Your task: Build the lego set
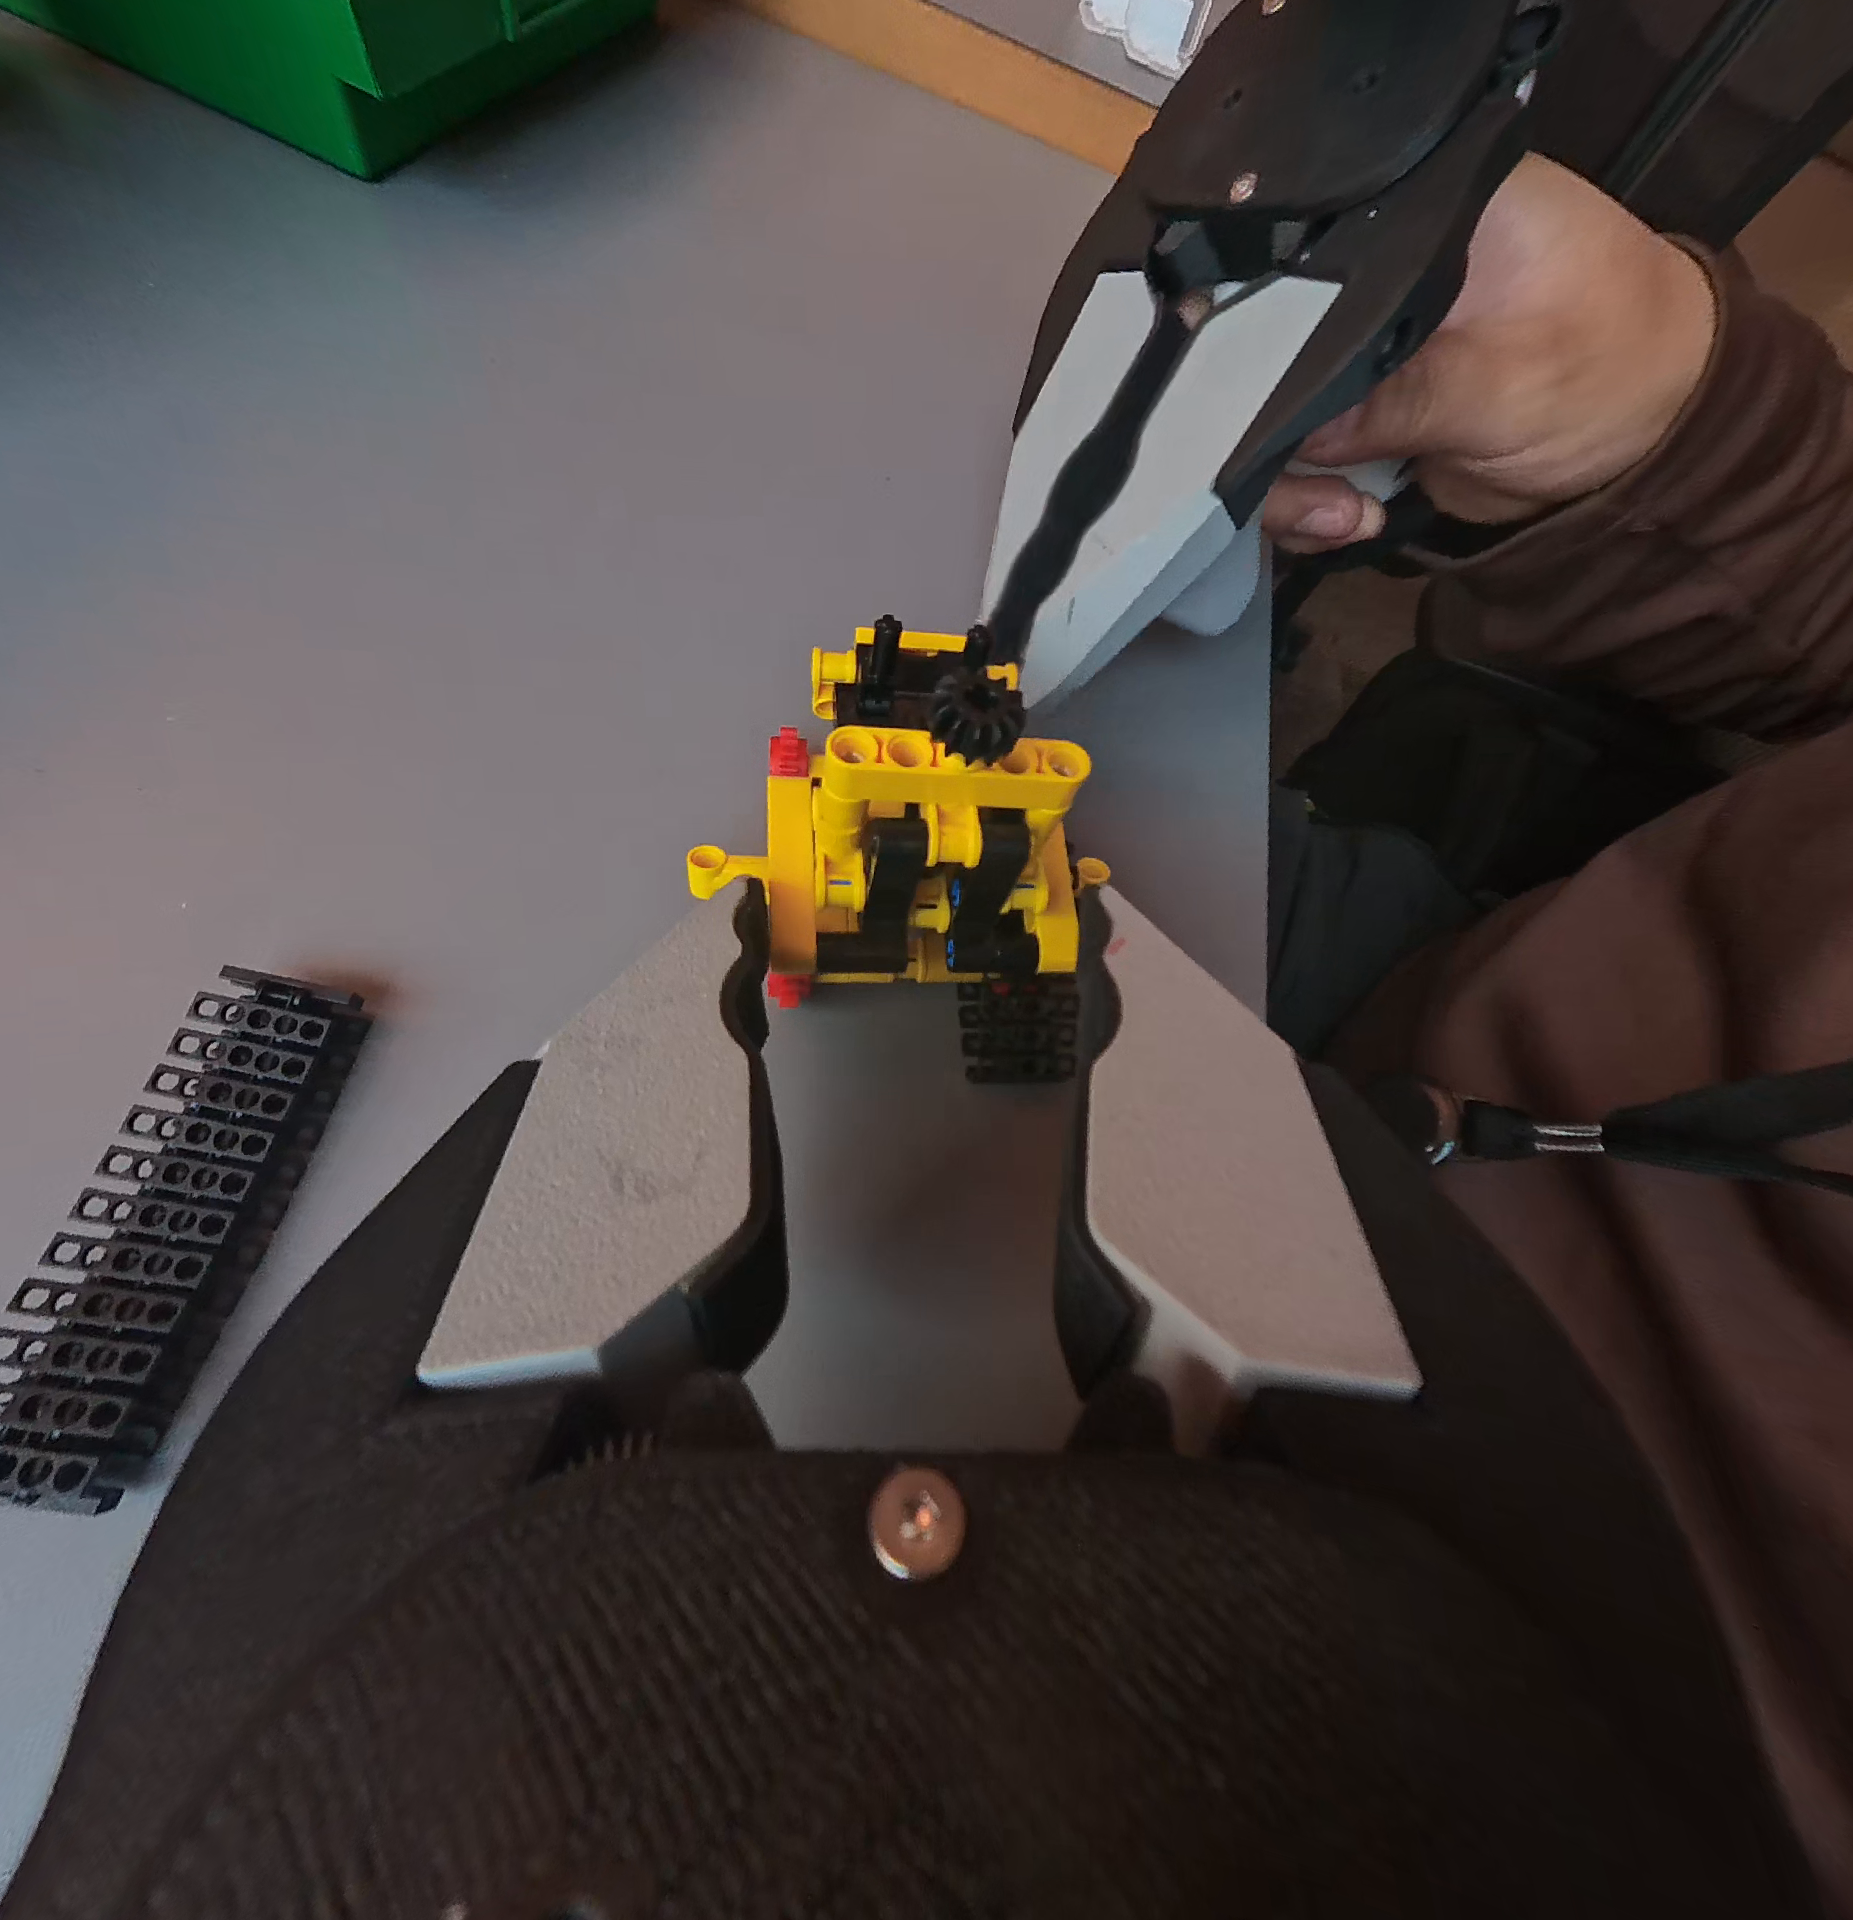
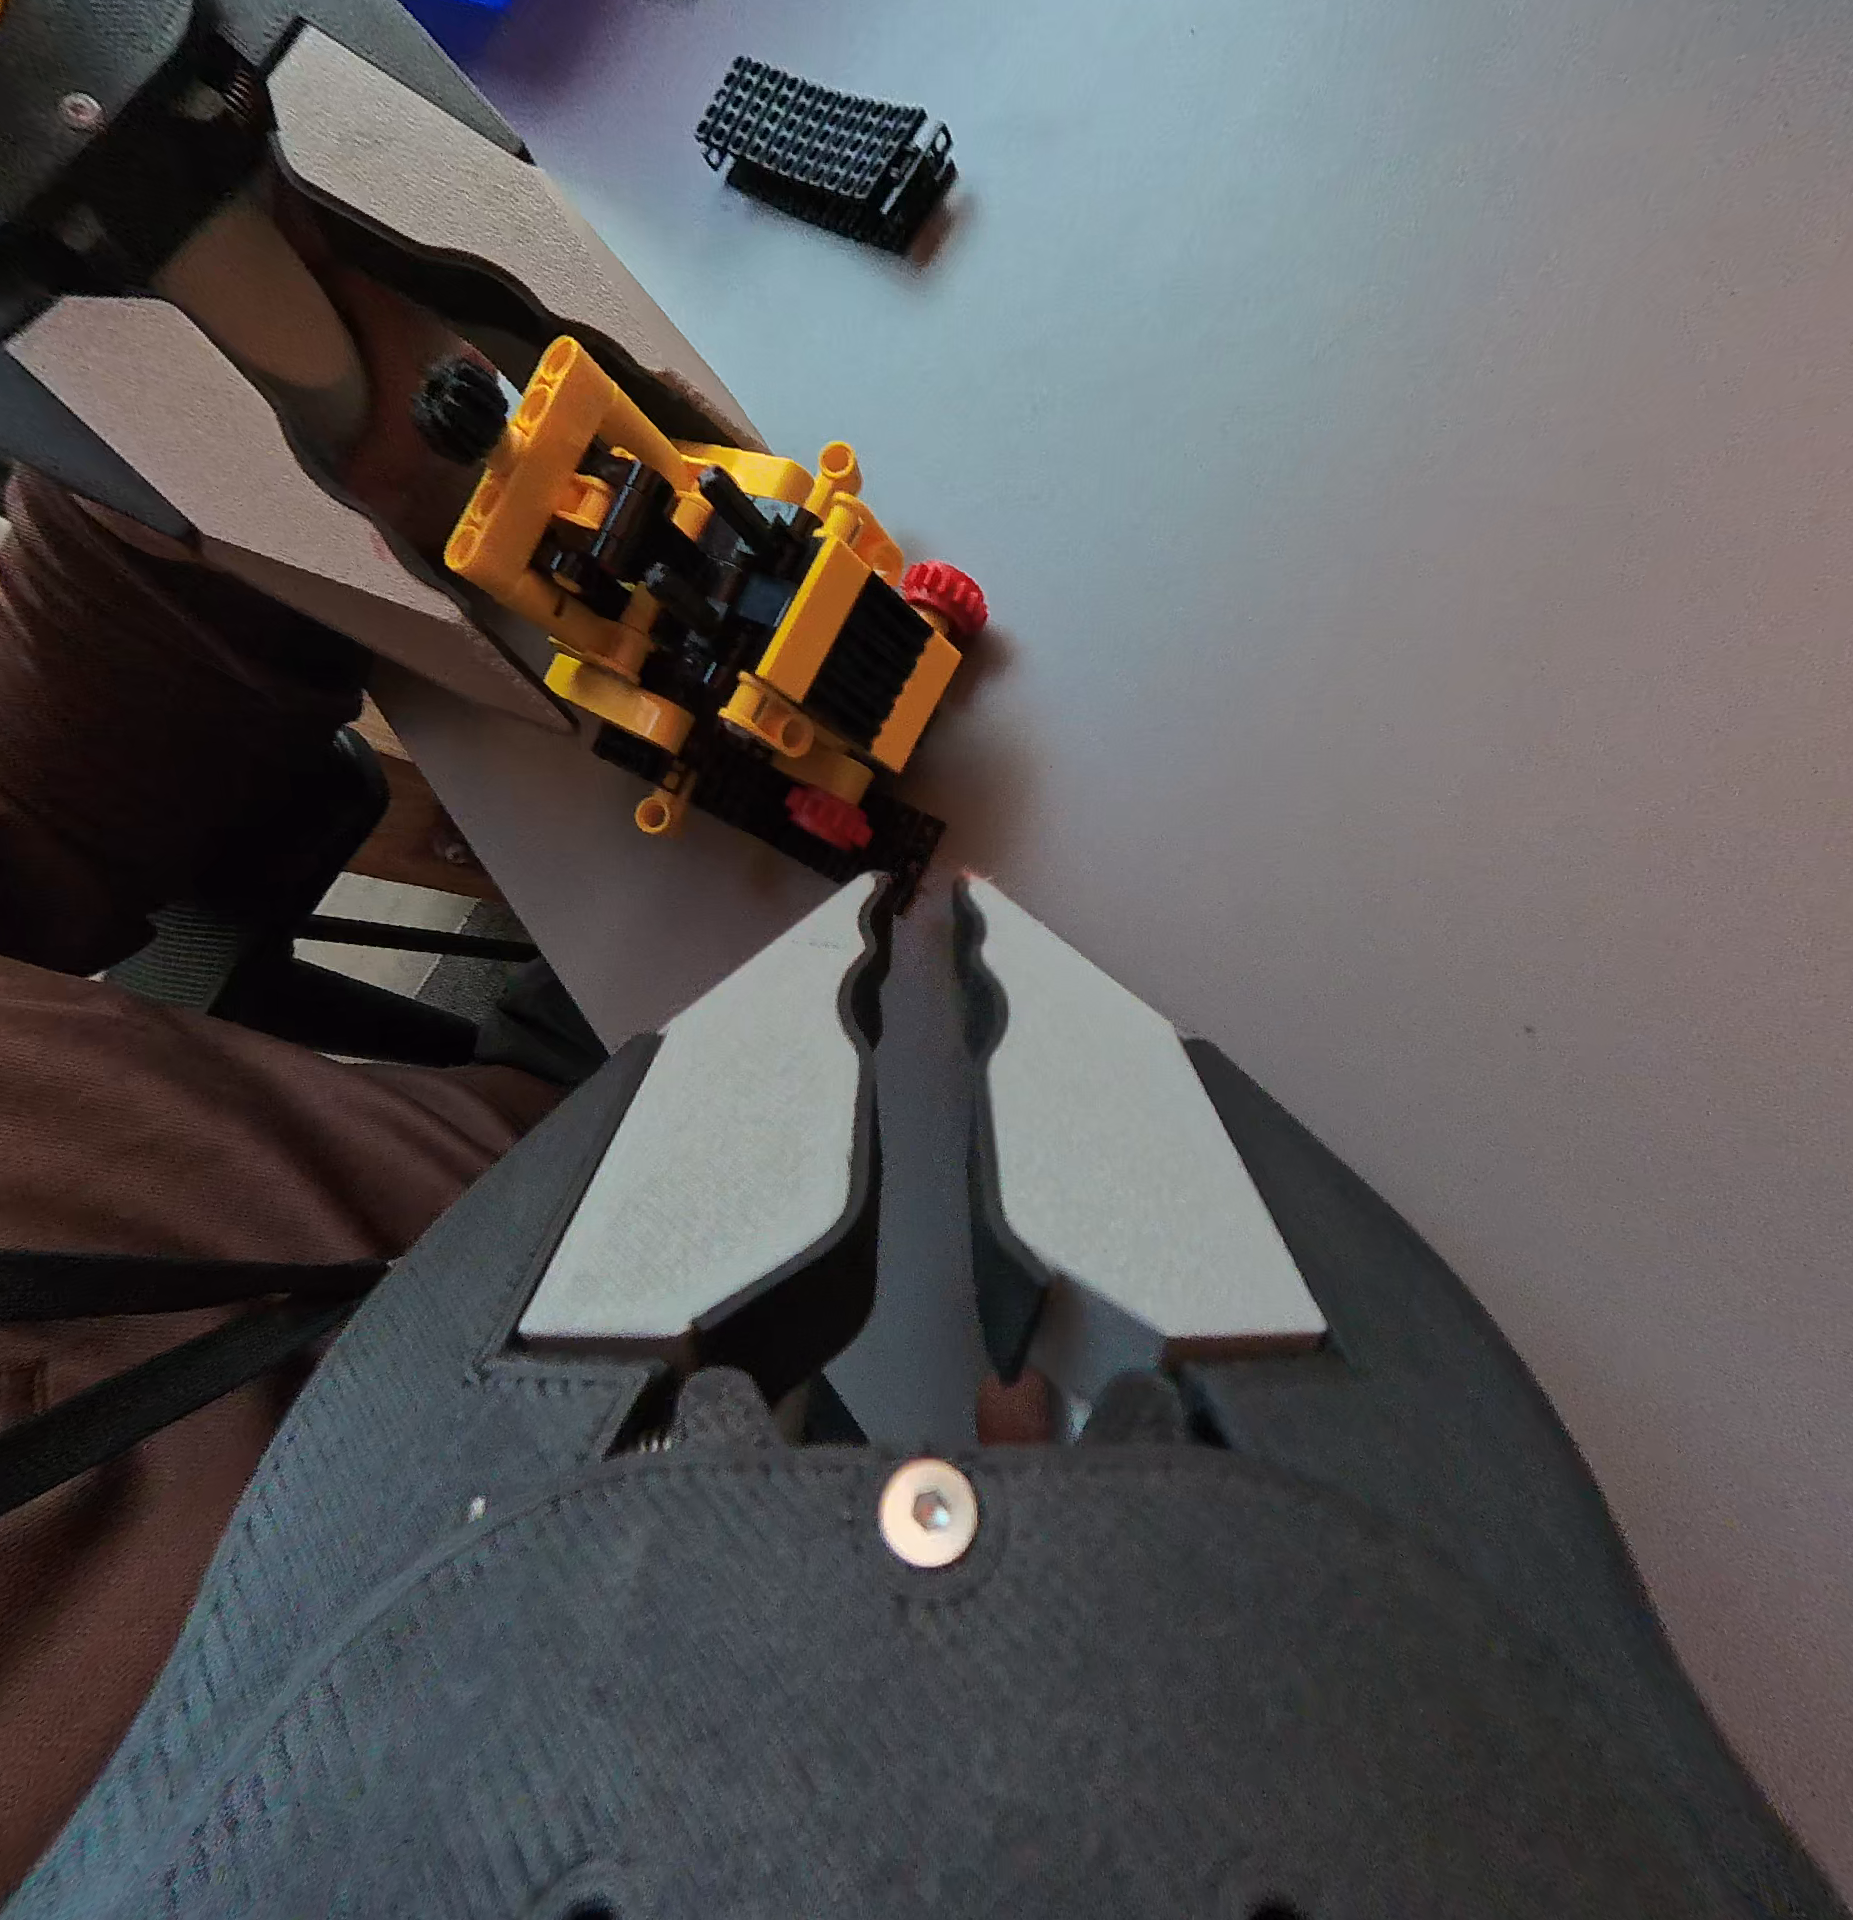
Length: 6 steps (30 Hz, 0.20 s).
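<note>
Closest to the left wrist camera, my left gripper [image 1: 920, 961] has its two grey fingers spread wide and pressed against either side of a yellow and black Lego vehicle [image 1: 917, 862], clamping its rear end between the black inner pads. That model stands on the grey table [image 1: 434, 520] near its edge, with a yellow beam full of holes across its top, a small black gear [image 1: 976, 715] above the beam, and red gears poking out at its sides. From the right wrist view, the same vehicle [image 2: 709, 613] shows a black ribbed grille on its nose, a red gear [image 2: 945, 597] beside that grille, and a black tread running along its lower side. My right gripper [image 2: 920, 894] points at the far front corner of the model, its fingers drawn close together with only a narrow gap between them; the left fingertip touches or nearly touches the end of the tread, but I cannot tell whether anything is pinched there. In the left view this gripper [image 1: 1005, 634] comes down from the upper right, held by my right hand [image 1: 1524, 384] in a brown sleeve. A separate strip of black tread links [image 1: 153, 1236] lies flat on the table to the left, well apart from the model. A green box [image 1: 382, 73] sits at the far corner of the table.
</note>
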Motion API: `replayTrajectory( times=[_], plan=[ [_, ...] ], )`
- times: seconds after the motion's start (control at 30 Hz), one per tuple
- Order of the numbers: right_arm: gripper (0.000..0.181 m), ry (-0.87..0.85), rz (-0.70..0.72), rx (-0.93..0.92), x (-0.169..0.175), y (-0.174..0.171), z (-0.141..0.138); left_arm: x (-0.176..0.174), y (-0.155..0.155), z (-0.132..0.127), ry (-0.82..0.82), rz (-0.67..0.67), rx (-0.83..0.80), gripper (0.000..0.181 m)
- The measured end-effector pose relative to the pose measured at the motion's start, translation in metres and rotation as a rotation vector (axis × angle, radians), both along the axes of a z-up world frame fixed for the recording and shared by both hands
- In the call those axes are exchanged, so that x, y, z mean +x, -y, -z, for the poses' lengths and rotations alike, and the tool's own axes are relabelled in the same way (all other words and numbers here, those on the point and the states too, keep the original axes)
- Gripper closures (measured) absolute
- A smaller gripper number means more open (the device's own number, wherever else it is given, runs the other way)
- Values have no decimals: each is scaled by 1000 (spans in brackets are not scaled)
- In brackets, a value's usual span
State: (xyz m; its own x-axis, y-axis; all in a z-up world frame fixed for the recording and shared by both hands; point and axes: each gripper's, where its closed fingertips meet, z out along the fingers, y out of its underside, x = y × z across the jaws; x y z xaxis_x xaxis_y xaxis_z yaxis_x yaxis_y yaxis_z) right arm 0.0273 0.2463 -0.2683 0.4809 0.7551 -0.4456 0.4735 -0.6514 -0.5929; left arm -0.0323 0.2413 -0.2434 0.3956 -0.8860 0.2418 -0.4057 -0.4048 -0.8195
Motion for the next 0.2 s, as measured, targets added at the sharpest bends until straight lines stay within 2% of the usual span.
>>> replayTrajectory(
  times=[0.2],
  plan=[
    [173, 60, 4, 76, 1, 1, 3, 0, 0, 0, -3, 0, 3, 124]
  ],
)
